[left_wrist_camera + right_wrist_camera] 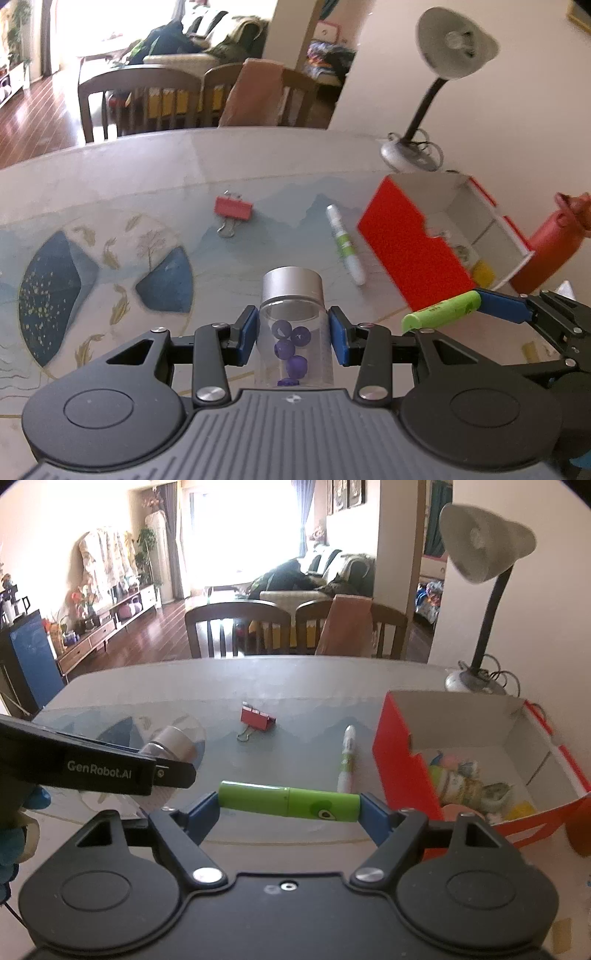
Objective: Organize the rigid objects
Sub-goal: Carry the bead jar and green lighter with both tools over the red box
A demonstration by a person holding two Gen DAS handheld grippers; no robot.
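Now left hand-held gripper (293,334) clamps clear jar (294,325) of purple beads; right hand-held gripper (289,806) grips green tube (289,800) endwise beside red box (402,771).

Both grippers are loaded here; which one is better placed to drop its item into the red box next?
Probably right. The right gripper holds the green tube beside the red box. The left gripper, gripping the jar, sits farther away.

On the patterned counter (258,686), the red binder clip (257,719) lies left of the white-and-green pen (346,757), and the open red cardboard box (402,760) stands right of the pen, small items inside. The grey desk lamp (480,664) stands behind the box. Two dark wooden chairs (236,629) stand beyond the counter's far edge.
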